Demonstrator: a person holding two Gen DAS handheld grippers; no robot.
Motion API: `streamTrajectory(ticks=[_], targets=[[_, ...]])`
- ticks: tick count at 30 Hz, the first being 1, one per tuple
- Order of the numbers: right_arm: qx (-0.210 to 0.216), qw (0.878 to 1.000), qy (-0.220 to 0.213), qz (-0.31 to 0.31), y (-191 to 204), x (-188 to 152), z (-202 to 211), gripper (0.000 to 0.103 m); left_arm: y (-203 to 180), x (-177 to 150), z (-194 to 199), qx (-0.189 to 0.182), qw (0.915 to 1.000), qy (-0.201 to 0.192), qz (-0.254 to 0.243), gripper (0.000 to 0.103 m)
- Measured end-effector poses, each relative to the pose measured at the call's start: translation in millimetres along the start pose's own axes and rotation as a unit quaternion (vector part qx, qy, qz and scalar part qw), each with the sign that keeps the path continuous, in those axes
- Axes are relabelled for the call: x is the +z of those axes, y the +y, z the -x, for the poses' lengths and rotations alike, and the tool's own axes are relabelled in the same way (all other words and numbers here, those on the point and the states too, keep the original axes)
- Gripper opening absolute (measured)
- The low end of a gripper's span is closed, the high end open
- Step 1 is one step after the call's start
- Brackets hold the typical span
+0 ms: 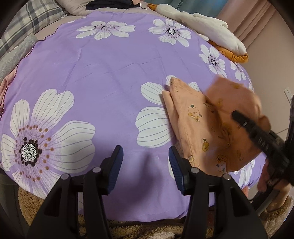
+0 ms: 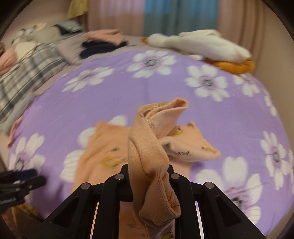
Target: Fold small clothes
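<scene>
Meanwhile right gripper (image 2: 147, 171) pinches peach garment (image 2: 152, 147) above bedsheet (image 1: 110, 73); left gripper (image 1: 146, 161) spread beside it.

A purple sheet (image 1: 110, 73) printed with big white flowers covers the bed. At the upper right of the frame lies a white plush toy (image 1: 211, 27) on something orange (image 1: 237, 56). A plaid pillow (image 1: 33, 20) sits upper left, dark folded clothes (image 1: 108, 5) top centre, curtains (image 2: 180, 16) behind.
</scene>
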State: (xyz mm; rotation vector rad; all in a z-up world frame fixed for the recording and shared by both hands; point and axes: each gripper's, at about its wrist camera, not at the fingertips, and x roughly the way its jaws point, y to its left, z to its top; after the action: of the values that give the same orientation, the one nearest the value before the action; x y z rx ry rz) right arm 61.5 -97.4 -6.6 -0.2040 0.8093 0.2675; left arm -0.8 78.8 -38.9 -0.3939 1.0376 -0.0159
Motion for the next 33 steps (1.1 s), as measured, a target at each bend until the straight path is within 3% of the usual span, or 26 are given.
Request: streamTrajectory(ticks=[5, 11, 13, 15, 17, 22, 25, 28, 33], targets=[[0.043, 0.998, 0.042, 0.029, 26.6, -16.1, -22.2, 0.018, 1.9, -2.0, -2.7, 0.005, 1.0, 0.007, 0.003, 0.053], [0.091, 0.992, 0.084, -0.003, 23.8, -27.8, -48.2, 0.025, -4.0, -3.7, -9.2, 0.003, 0.9998, 0.019, -0.005, 0.054], [0.11, 0.99, 0.083, -0.018, 20.5, -28.0, -47.6, 0.031, -6.5, -3.3, -10.6, 0.001, 0.9997, 0.021, -0.009, 0.055], [0.142, 0.986, 0.086, -0.032, 17.2, -26.8, -43.2, 0.049, -8.7, -2.3, -11.5, -0.001, 0.9997, 0.022, -0.011, 0.056], [0.178, 0.979, 0.09, -0.045, 16.0, -29.5, -36.9, 0.056, -11.0, -0.2, -11.0, -0.005, 0.9997, 0.022, -0.013, 0.056], [0.214, 0.971, 0.079, -0.077, 0.4, -37.2, -11.5, 0.058, -19.0, 10.6, -7.3, -0.041, 0.9989, 0.016, -0.017, 0.061], [0.216, 0.969, 0.065, -0.1, -16.3, -40.7, 1.7, 0.061, -30.4, 18.9, -7.2, -0.073, 0.9969, 0.017, -0.025, 0.063], [0.192, 0.973, 0.047, -0.122, -35.2, -45.3, 14.3, 0.061, -48.7, 25.8, -12.3, -0.105, 0.9932, 0.026, -0.042, 0.067], [0.144, 0.975, 0.039, -0.166, -60.7, -55.5, 10.7, 0.061, -79.8, 25.7, -36.2, -0.121, 0.9882, 0.063, -0.07, 0.068]])
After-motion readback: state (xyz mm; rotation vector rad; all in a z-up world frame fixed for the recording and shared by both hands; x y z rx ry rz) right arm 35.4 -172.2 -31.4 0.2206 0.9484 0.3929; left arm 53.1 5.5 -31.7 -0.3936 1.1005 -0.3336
